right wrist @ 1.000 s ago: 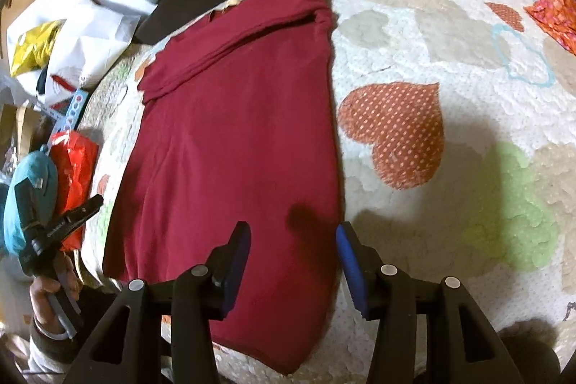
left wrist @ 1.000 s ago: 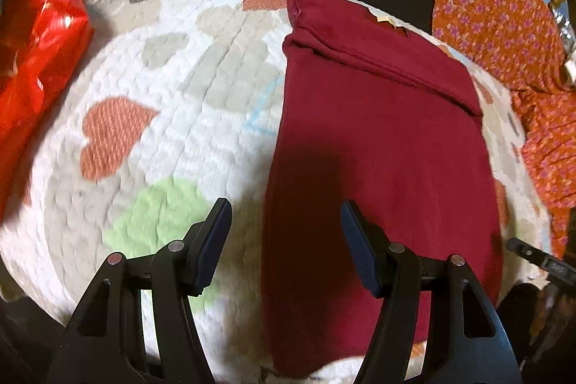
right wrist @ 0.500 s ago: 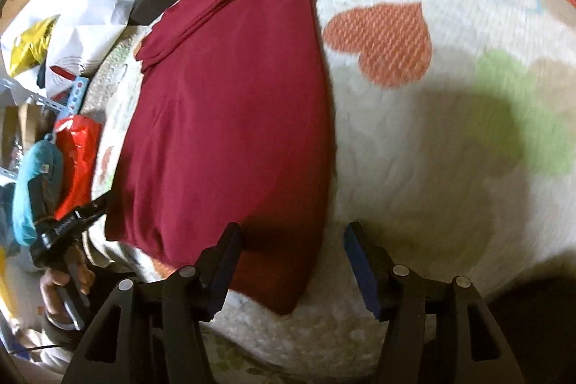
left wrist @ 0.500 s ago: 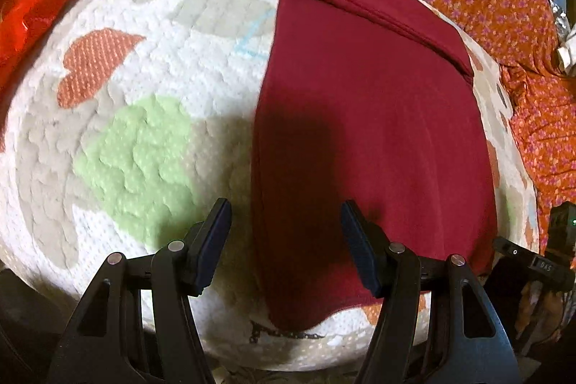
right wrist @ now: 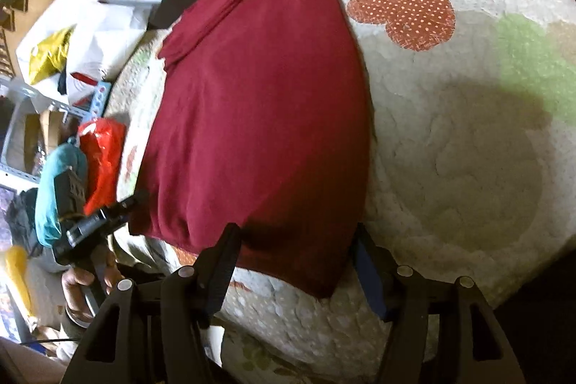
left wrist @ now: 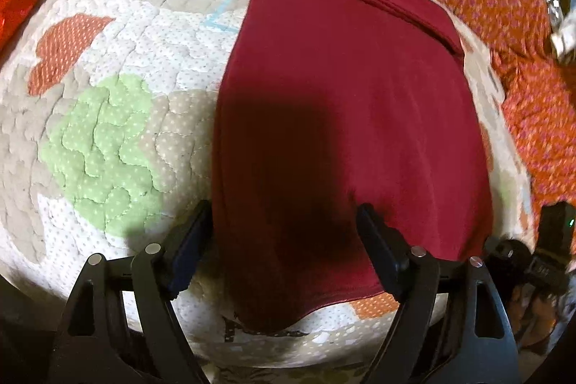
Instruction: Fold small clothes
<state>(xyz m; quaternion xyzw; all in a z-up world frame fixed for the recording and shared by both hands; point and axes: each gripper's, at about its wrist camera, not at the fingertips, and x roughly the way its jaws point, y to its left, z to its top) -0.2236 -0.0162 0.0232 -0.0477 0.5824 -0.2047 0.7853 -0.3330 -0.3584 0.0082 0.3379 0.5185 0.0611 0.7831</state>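
While both grippers sit low at frame bottom, prob. to take the near hem for a fold, the shirt (left wrist: 345,117) lies flat on the quilt (left wrist: 100,132), center frame. Left gripper (left wrist: 284,240) & right gripper (right wrist: 293,258): fingers wide apart, straddling hem corners, nothing clamped.

The garment (left wrist: 345,117) lies on the quilt (left wrist: 108,117), near its edge.
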